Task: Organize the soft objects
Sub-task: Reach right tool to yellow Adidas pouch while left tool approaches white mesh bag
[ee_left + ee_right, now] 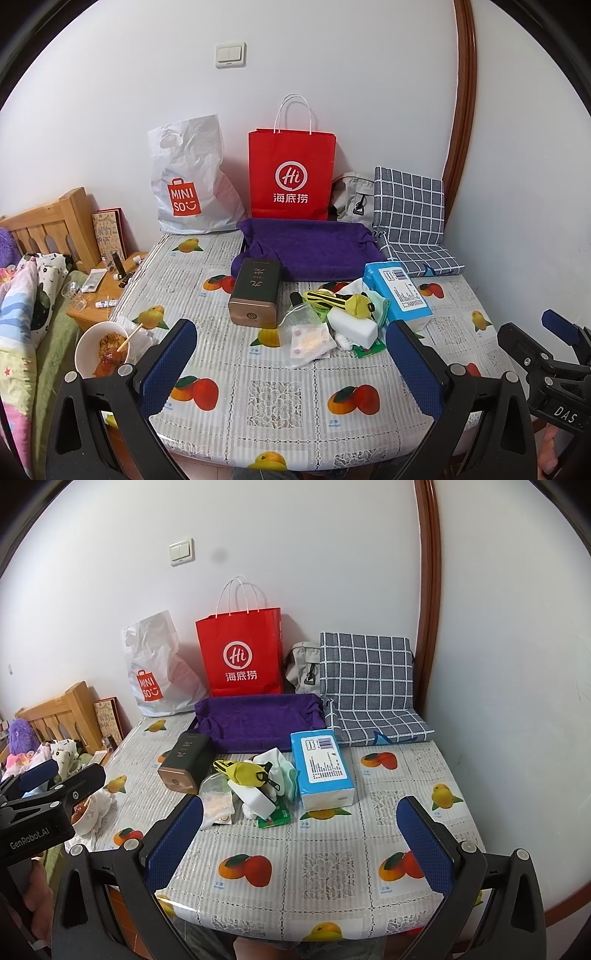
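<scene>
A pile of small soft things lies mid-table: a yellow and black striped cloth, a white sponge block, pale green cloth, and flat sachets. A blue tissue pack lies beside them. A purple fabric tray stands behind. My left gripper is open and empty, short of the pile. My right gripper is open and empty, near the table's front; it also shows in the left wrist view.
A brown tin lies left of the pile. A red paper bag, a white Miniso bag, a grey bag and a checked cushion stand against the wall. A bowl of food sits at the table's left edge.
</scene>
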Action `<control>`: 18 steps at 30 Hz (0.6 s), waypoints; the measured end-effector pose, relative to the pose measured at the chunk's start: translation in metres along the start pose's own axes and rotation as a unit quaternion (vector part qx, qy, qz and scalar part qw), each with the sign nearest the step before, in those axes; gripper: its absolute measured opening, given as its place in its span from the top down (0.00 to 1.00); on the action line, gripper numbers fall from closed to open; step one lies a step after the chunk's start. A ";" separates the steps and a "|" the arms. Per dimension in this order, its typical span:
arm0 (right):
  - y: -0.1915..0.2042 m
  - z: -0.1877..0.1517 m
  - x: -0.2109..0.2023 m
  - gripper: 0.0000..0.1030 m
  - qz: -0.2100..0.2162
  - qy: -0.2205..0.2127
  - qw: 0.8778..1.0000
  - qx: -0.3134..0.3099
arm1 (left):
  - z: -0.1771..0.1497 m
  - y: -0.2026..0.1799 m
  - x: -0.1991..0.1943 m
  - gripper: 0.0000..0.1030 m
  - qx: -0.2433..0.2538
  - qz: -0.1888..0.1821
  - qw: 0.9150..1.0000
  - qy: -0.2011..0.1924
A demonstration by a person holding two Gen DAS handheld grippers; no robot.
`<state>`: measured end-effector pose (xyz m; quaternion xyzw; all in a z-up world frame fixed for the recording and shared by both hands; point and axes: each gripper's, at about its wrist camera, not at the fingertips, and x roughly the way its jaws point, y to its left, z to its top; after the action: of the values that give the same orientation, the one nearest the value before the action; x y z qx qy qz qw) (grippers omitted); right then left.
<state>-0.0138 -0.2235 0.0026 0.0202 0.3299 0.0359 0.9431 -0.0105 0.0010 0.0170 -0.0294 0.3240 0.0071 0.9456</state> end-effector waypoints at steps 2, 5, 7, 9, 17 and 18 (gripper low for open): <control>-0.001 -0.001 0.003 0.00 0.002 0.000 1.000 0.002 | 0.002 0.003 0.005 0.00 -0.005 0.002 1.000 0.004; -0.003 -0.003 0.013 0.00 0.006 0.001 1.000 0.003 | 0.003 0.012 0.022 0.00 -0.016 0.003 1.000 0.017; -0.006 -0.005 0.023 0.00 0.013 0.005 1.000 0.006 | -0.001 0.019 0.037 0.00 -0.024 0.004 0.999 0.029; -0.008 -0.008 0.034 0.00 0.019 0.009 1.000 0.009 | -0.009 0.025 0.053 0.00 -0.030 0.006 0.999 0.044; -0.008 -0.018 0.095 0.00 0.043 0.042 0.998 0.009 | -0.034 0.044 0.118 0.00 -0.037 0.016 0.994 0.099; -0.006 -0.019 0.103 0.00 0.044 0.049 0.998 0.005 | -0.037 0.046 0.124 0.01 -0.039 0.017 0.994 0.104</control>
<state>0.0556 -0.2210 -0.0764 0.0373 0.3745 0.0770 0.9233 0.0635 0.0440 -0.0909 -0.0614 0.4200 0.0328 0.9048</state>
